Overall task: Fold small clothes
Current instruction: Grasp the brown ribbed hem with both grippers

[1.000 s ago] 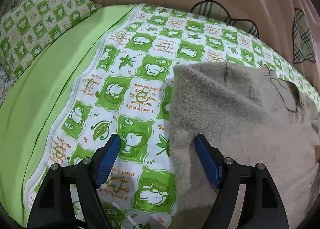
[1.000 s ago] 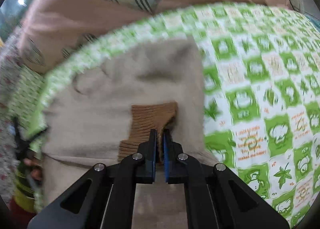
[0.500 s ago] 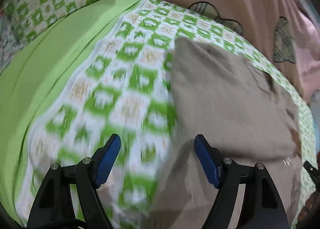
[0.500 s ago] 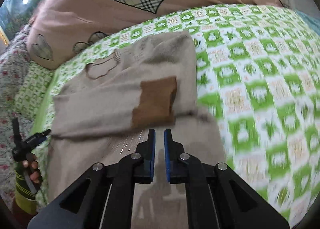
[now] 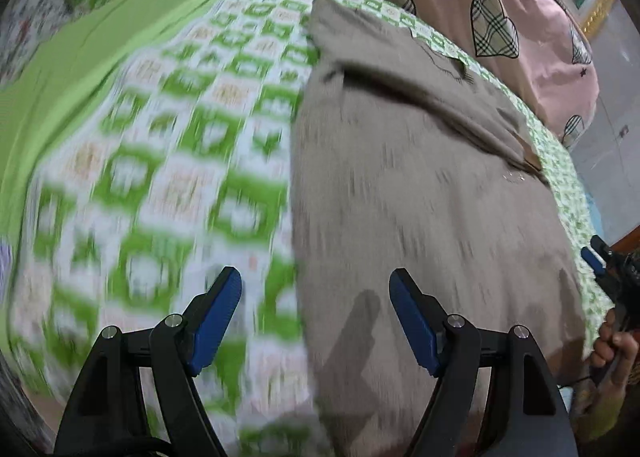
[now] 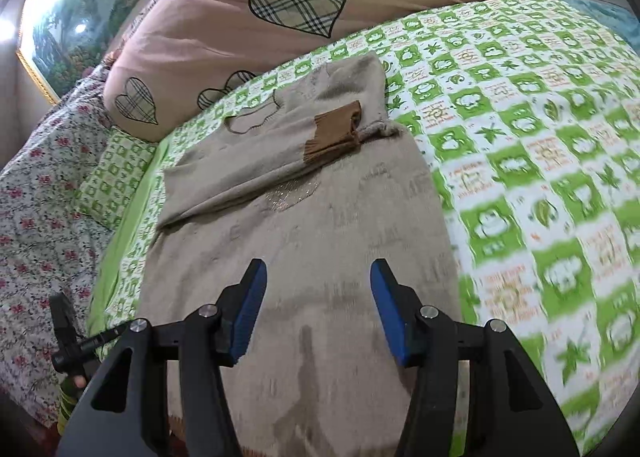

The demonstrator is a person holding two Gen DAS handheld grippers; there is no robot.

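Observation:
A small beige knit sweater (image 6: 304,225) lies flat on the green-and-white checked bedsheet (image 6: 520,145), and it also shows in the left wrist view (image 5: 420,185). One sleeve is folded across its chest, with a brown ribbed cuff (image 6: 334,131) lying near the far right edge. My right gripper (image 6: 318,311) is open and empty, above the sweater's lower body. My left gripper (image 5: 316,313) is open and empty, above the sweater's left edge near the hem. The right gripper also shows at the far right in the left wrist view (image 5: 608,269).
A pink duvet with plaid hearts (image 6: 288,9) is heaped at the back of the bed. A green checked pillow (image 6: 116,173) and floral bedding (image 6: 36,193) lie to the left. A plain green strip of sheet (image 5: 80,69) runs along the left side.
My right gripper let go of the brown cuff, opened and drew back toward the hem. My left gripper, open throughout, also drew back along the sweater's left edge.

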